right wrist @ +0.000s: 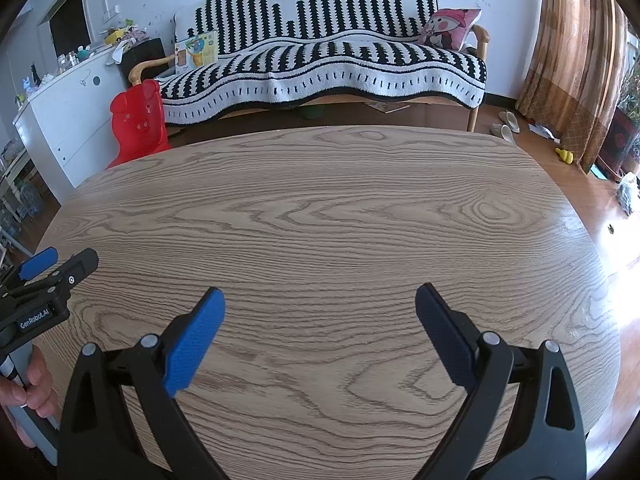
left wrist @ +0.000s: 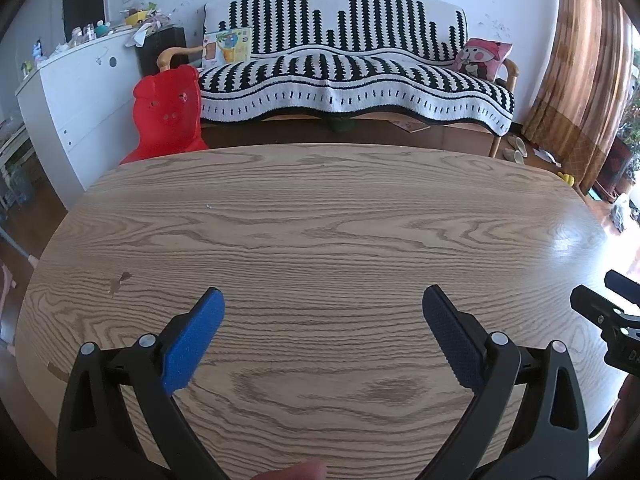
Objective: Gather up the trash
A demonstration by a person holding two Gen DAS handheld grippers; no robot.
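My left gripper (left wrist: 323, 300) is open and empty, held above the near part of a wooden table (left wrist: 320, 208). My right gripper (right wrist: 320, 298) is open and empty too, above the same table (right wrist: 320, 200). Each gripper shows at the edge of the other's view: the right one at the right edge of the left wrist view (left wrist: 612, 320), the left one at the left edge of the right wrist view (right wrist: 44, 280). I see no trash on the table top, only a tiny white speck (left wrist: 207, 206) and a small brown mark (left wrist: 119, 282).
Beyond the table stands a sofa with a black-and-white cover (left wrist: 352, 76), a pink cushion (left wrist: 482, 58) and a picture box (left wrist: 227, 46). A red plastic child's chair (left wrist: 168, 114) and a cluttered white cabinet (left wrist: 80, 92) are at the left. Slippers (right wrist: 506, 126), paper scraps (right wrist: 542, 130) and a yellow toy (right wrist: 565, 156) lie on the floor by the curtain (right wrist: 576, 60).
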